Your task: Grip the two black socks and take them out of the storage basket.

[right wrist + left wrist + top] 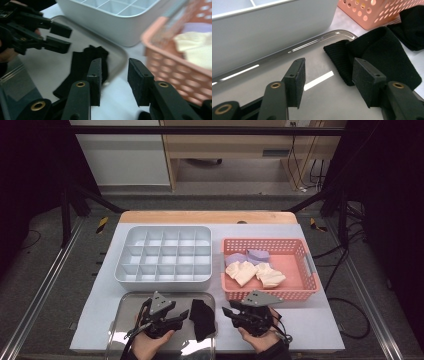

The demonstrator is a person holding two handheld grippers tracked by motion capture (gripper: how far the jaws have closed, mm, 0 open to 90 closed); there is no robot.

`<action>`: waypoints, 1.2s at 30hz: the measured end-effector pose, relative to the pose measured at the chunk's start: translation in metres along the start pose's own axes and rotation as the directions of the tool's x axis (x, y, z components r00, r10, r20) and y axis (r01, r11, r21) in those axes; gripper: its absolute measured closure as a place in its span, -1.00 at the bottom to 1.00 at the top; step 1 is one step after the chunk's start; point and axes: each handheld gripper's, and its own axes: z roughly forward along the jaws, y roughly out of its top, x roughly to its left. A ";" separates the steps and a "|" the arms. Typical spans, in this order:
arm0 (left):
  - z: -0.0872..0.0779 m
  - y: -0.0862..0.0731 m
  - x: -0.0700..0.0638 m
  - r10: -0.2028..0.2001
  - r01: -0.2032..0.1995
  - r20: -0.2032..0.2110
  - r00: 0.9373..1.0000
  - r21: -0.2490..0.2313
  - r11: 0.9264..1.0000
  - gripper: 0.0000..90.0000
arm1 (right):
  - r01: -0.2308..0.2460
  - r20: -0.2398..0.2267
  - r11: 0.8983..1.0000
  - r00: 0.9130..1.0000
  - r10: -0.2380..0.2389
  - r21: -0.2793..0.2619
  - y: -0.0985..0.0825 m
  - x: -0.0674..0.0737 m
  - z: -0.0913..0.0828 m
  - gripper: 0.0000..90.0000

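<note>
A black sock lies crumpled on the right part of a metal tray, its edge hanging over the tray's right rim. My left gripper hovers over the tray, open, just left of the sock. In the left gripper view the sock lies past the right jaw of the left gripper, with nothing between the pads. My right gripper stands open right of the tray, empty. In the right gripper view the sock lies beyond the left jaw of the right gripper, and the left gripper shows farther off.
A grey divided organizer stands just behind the tray. A pink basket to its right holds cream socks and purple ones. The white table mat runs to the front edge near both hands.
</note>
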 end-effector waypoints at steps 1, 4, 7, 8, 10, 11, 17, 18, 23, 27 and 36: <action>0.001 0.001 -0.002 0.006 -0.006 0.000 1.000 0.003 1.000 -0.01 | 0.004 -0.009 1.000 1.000 -0.004 0.005 0.000 0.002 0.004 0.45; 0.004 0.000 -0.004 0.018 -0.018 -0.003 1.000 0.010 1.000 0.04 | 0.023 -0.034 0.999 0.999 -0.022 0.029 0.001 0.012 0.017 0.46; 0.007 -0.002 -0.004 0.013 -0.013 -0.003 1.000 0.016 1.000 0.08 | 0.029 -0.053 0.999 0.998 -0.026 0.043 -0.002 0.018 0.027 0.46; 0.009 -0.003 -0.003 0.010 -0.010 0.003 1.000 0.020 1.000 0.10 | 0.026 -0.060 0.998 0.998 -0.023 0.051 -0.003 0.019 0.030 0.47; 0.011 -0.005 -0.003 0.005 -0.006 0.009 1.000 0.027 1.000 0.17 | 0.029 -0.062 0.998 0.998 -0.025 0.063 -0.007 0.022 0.035 0.47; 0.013 -0.006 -0.004 0.007 -0.007 0.012 1.000 0.033 0.999 0.18 | 0.030 -0.061 0.997 0.998 -0.025 0.069 -0.008 0.022 0.036 0.48; 0.018 -0.009 -0.004 -0.002 0.001 0.027 1.000 0.045 0.999 0.19 | 0.031 -0.069 0.994 0.997 -0.024 0.109 -0.016 0.019 0.044 0.71; 0.019 -0.009 -0.005 -0.004 0.003 0.030 1.000 0.044 0.999 0.19 | 0.028 -0.065 0.992 0.998 -0.020 0.121 -0.017 0.019 0.044 0.77; 0.026 -0.011 -0.009 0.009 -0.011 0.038 0.999 0.059 0.998 0.19 | 0.044 -0.052 0.987 0.998 -0.036 0.155 -0.021 0.018 0.047 0.90; 0.029 -0.011 -0.010 0.007 -0.010 0.050 0.999 0.063 0.998 0.29 | 0.035 -0.051 0.988 0.998 -0.027 0.153 -0.023 0.015 0.047 0.91; 0.030 -0.009 -0.012 0.010 -0.018 0.098 0.995 0.083 0.996 0.81 | 0.011 -0.076 0.996 0.997 -0.004 0.088 -0.021 0.016 0.047 0.73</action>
